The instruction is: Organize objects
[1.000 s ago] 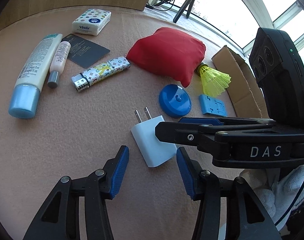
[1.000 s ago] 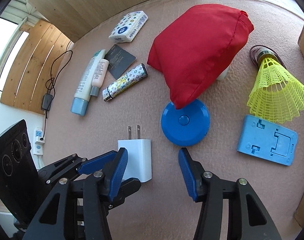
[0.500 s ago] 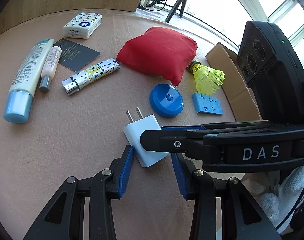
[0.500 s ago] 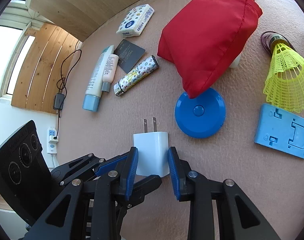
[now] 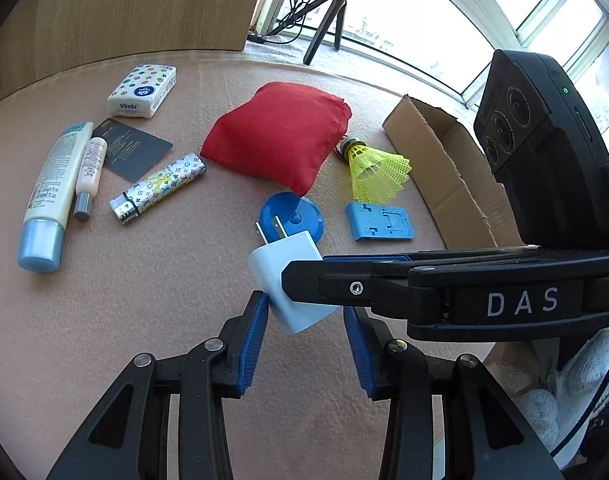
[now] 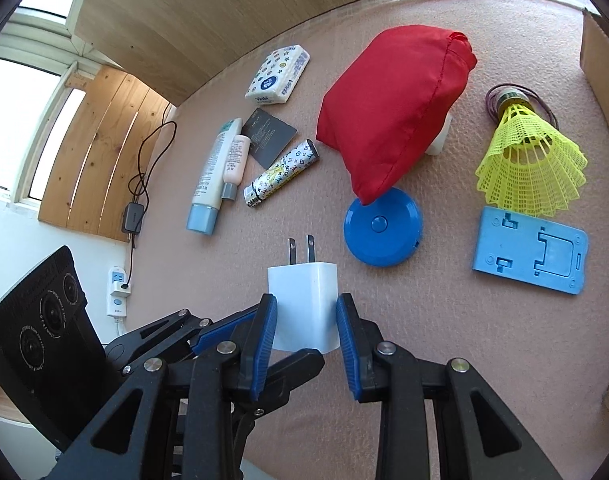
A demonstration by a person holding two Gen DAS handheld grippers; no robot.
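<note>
A white plug-in charger [image 6: 304,300] hangs a little above the pink mat, prongs pointing away, with my right gripper [image 6: 306,320] shut on its sides. In the left wrist view the same charger [image 5: 280,268] overlaps the blue round case [image 5: 300,216], and the right gripper's fingers [image 5: 344,288] reach in from the right. My left gripper [image 5: 306,320] stands open just below the charger's lower end; whether its pads touch it I cannot tell. A red pouch [image 5: 276,140], yellow shuttlecock [image 5: 376,172] and blue phone stand [image 5: 380,224] lie beyond.
An open cardboard box [image 5: 444,168] stands at the right edge. On the left lie a large tube [image 5: 52,192], a small tube [image 5: 88,168], a dark card [image 5: 132,152], a patterned lighter [image 5: 156,188] and a tissue pack [image 5: 142,90]. A gloved hand [image 5: 576,380] holds the right gripper.
My right gripper has shut on the charger and raised it off the mat. The left gripper's fingers have come closer together under it.
</note>
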